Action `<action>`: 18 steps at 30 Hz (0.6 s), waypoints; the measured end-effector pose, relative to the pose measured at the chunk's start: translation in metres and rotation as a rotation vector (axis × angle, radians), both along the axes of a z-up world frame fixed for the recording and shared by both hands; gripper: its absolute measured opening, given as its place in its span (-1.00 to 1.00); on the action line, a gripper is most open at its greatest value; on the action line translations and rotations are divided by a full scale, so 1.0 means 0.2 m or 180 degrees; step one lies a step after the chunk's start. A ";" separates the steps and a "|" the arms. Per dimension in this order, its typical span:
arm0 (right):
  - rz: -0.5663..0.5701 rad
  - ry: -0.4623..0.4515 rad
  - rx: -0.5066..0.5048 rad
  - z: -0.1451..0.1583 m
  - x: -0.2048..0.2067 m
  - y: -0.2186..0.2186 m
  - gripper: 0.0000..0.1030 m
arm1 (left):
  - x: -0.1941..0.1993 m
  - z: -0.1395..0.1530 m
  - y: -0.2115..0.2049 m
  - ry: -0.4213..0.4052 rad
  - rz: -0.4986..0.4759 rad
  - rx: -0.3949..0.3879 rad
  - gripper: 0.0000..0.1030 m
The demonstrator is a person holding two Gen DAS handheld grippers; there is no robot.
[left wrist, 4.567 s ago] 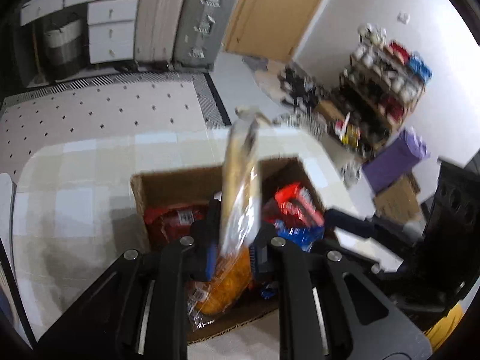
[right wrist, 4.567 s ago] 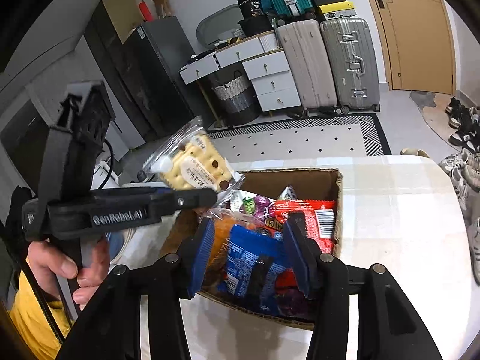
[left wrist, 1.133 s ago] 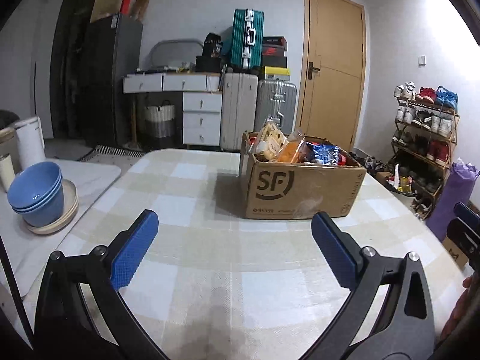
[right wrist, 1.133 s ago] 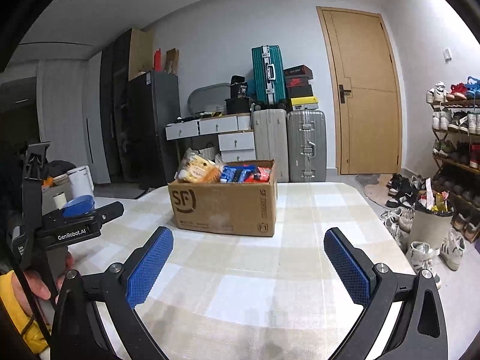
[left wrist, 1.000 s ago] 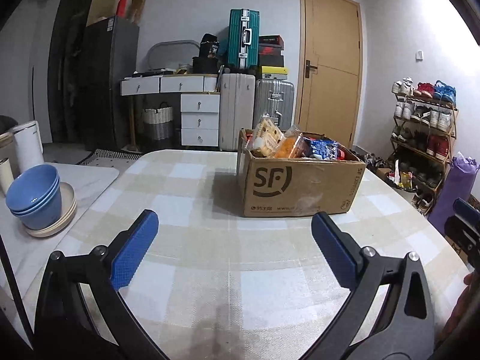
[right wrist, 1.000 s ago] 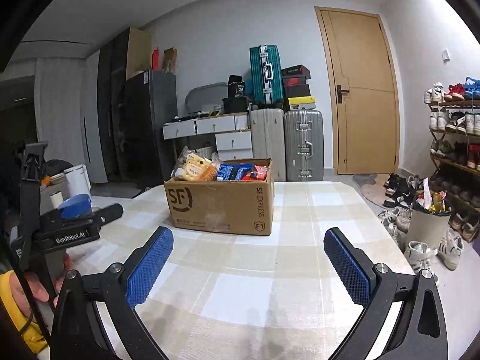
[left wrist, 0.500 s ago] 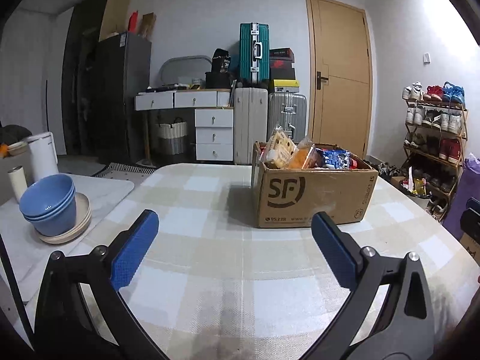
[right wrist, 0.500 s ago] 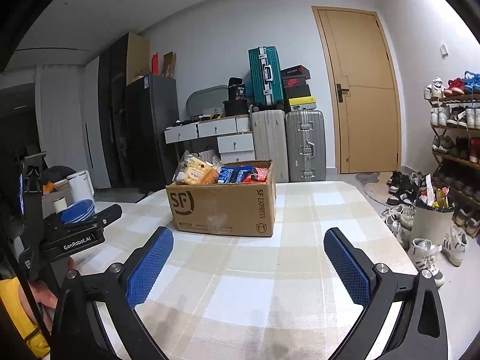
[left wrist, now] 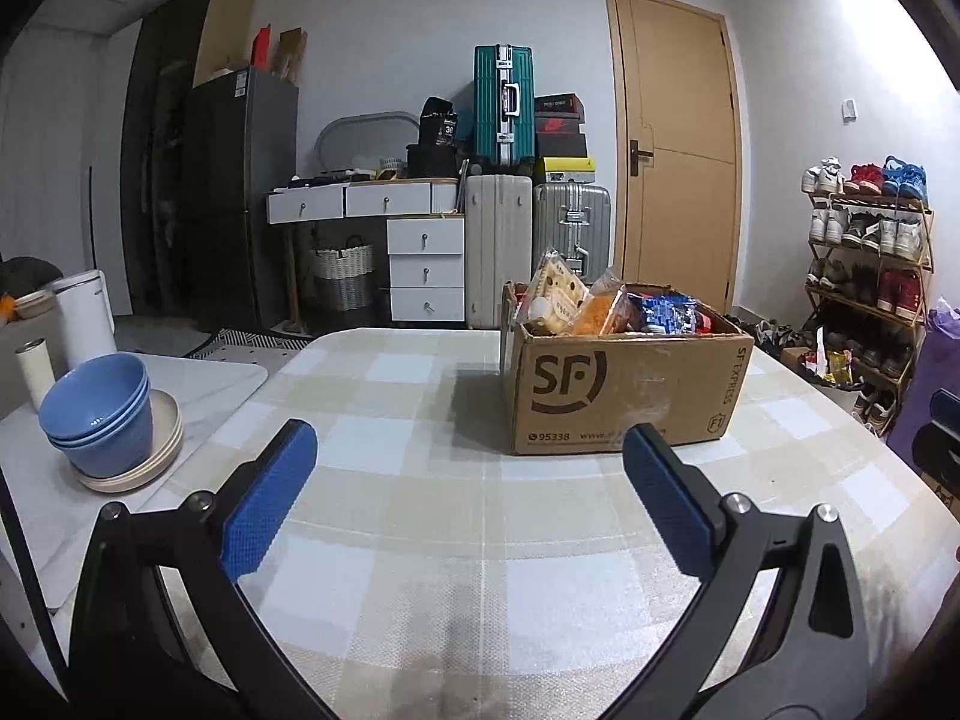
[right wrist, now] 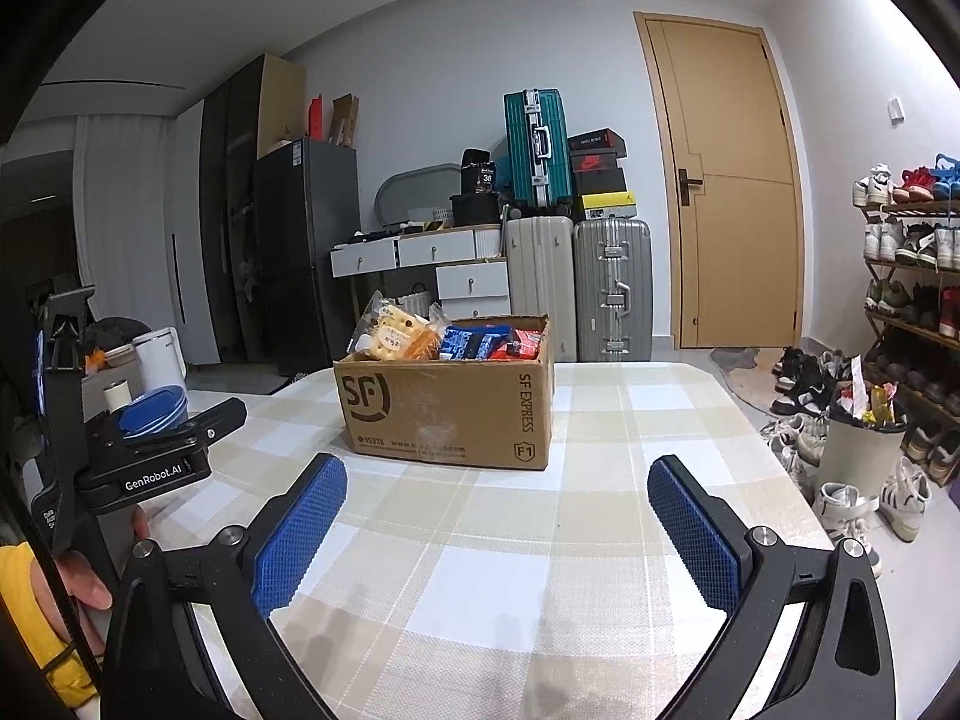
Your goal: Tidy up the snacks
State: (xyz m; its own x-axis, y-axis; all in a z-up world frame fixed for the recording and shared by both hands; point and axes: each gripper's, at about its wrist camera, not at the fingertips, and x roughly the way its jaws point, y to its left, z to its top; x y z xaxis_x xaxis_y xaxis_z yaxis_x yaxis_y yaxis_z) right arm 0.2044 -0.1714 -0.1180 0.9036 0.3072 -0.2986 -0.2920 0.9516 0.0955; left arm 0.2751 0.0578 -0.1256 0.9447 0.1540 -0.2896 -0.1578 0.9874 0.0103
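A brown cardboard box (left wrist: 624, 396) (right wrist: 444, 408) printed "SF" stands on the checked table (left wrist: 420, 516) (right wrist: 540, 570), filled with snack packs: a clear biscuit bag (left wrist: 555, 300) (right wrist: 387, 330), an orange pack (left wrist: 603, 315) and blue and red packs (right wrist: 480, 343). My left gripper (left wrist: 471, 489) hovers low over the table, well short of the box, open and empty. My right gripper (right wrist: 498, 525) is likewise open and empty, back from the box. The left gripper's body shows at the right wrist view's left edge, held by a hand (right wrist: 90, 576).
Blue bowls on a plate (left wrist: 102, 414) and a white kettle (left wrist: 81, 315) sit on a side counter to the left. Suitcases (left wrist: 504, 192), a drawer desk (left wrist: 384, 240), a door (left wrist: 678, 156) and a shoe rack (left wrist: 864, 264) line the room. A bin (right wrist: 858, 444) stands right of the table.
Both grippers let go of their snacks over the box, pulled back and dropped low. In the last second the views only shifted slightly; both stay open.
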 end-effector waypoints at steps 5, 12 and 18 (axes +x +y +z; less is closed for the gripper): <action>-0.0001 0.0001 0.0000 0.00 -0.01 0.00 0.99 | 0.00 -0.01 -0.01 0.0031 -0.0003 -0.0019 0.98; 0.0000 -0.0006 -0.0019 -0.01 0.00 0.00 0.99 | 0.01 -0.02 -0.02 0.0067 -0.0018 -0.0050 0.98; 0.0001 -0.0011 -0.0038 -0.02 0.00 0.00 0.99 | 0.01 -0.01 -0.01 0.0072 -0.0015 -0.0064 0.98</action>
